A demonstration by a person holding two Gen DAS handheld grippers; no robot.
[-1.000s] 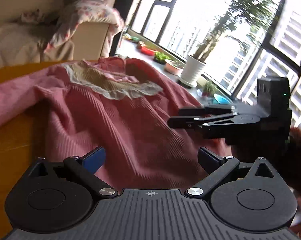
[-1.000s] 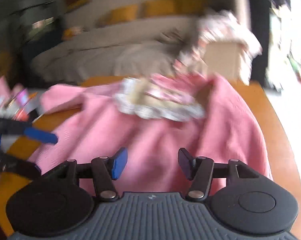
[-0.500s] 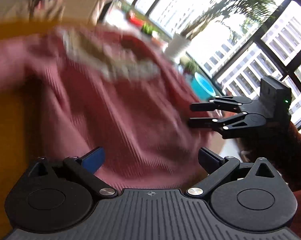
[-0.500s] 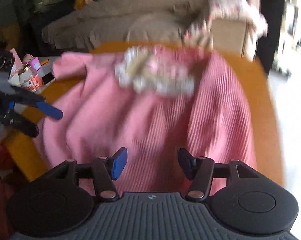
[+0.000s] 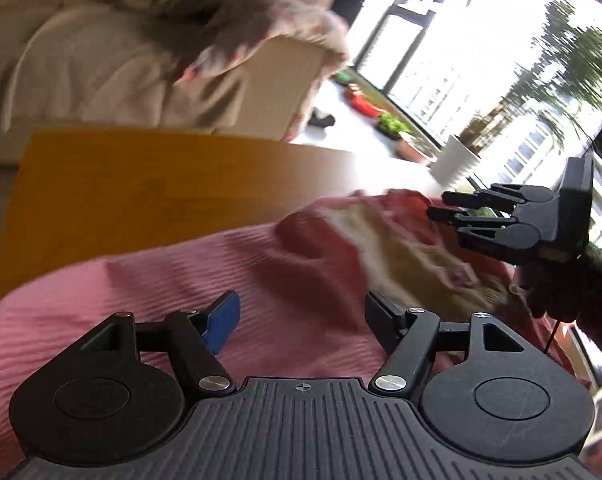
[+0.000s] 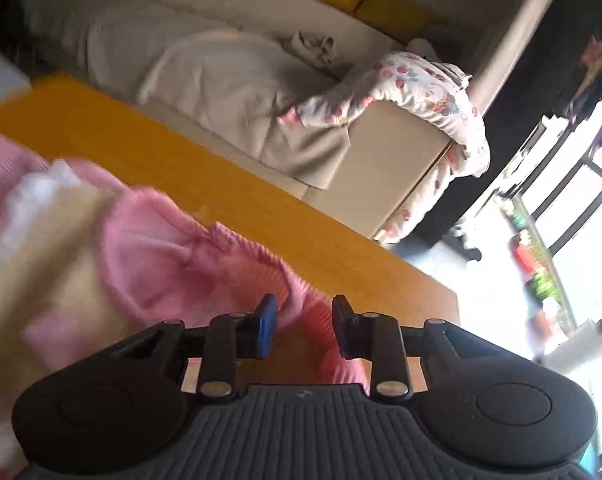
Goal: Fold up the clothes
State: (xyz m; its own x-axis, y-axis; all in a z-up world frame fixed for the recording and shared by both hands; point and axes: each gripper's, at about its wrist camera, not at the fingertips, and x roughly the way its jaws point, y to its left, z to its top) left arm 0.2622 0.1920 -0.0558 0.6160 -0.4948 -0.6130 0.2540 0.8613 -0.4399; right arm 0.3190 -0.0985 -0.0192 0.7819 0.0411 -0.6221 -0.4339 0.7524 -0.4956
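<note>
A pink ribbed garment (image 5: 149,292) with a cream lace-edged collar (image 5: 397,248) lies on the orange-brown table (image 5: 149,184). My left gripper (image 5: 301,316) is open and empty, hovering just over the pink cloth. My right gripper (image 6: 303,326) is open, low over the garment's edge (image 6: 173,264) near the table's far right corner; pink cloth lies between and under its fingers, which do not clamp it. The right gripper also shows in the left wrist view (image 5: 441,206), beside the collar. Both views are blurred by motion.
A beige sofa (image 6: 221,76) with a crumpled throw and a floral garment (image 6: 421,88) stands behind the table. Large windows, a white plant pot (image 5: 457,164) and small plants lie to the right. The table's far edge (image 6: 381,248) runs close ahead of the right gripper.
Both grippers have swung forward toward the collar end of the garment. The pink cloth has been shifted and bunched toward me, baring more of the table's far side. Both stay open.
</note>
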